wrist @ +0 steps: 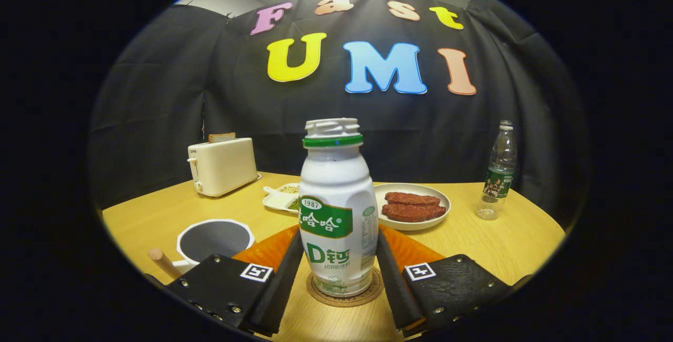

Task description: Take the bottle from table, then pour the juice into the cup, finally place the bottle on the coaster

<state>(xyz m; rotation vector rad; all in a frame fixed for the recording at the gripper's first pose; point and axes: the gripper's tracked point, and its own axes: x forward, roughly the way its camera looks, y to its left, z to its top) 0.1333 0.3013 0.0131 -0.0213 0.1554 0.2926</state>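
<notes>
The bottle (pixel 338 210) stands upright on the coaster (pixel 345 292), between the fingers of the gripper (pixel 339 268). Both fingers press its lower sides, clenched on it. The cup (pixel 213 240) sits just left of the fingers. Beyond are a plate (pixel 413 207) of meat, a toaster (pixel 222 166) and a water bottle (pixel 498 173).

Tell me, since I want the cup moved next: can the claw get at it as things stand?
Probably not straight away: the claw has the bottle between its fingers, standing on the coaster. The cup sits beside the left finger, unobstructed.
</notes>
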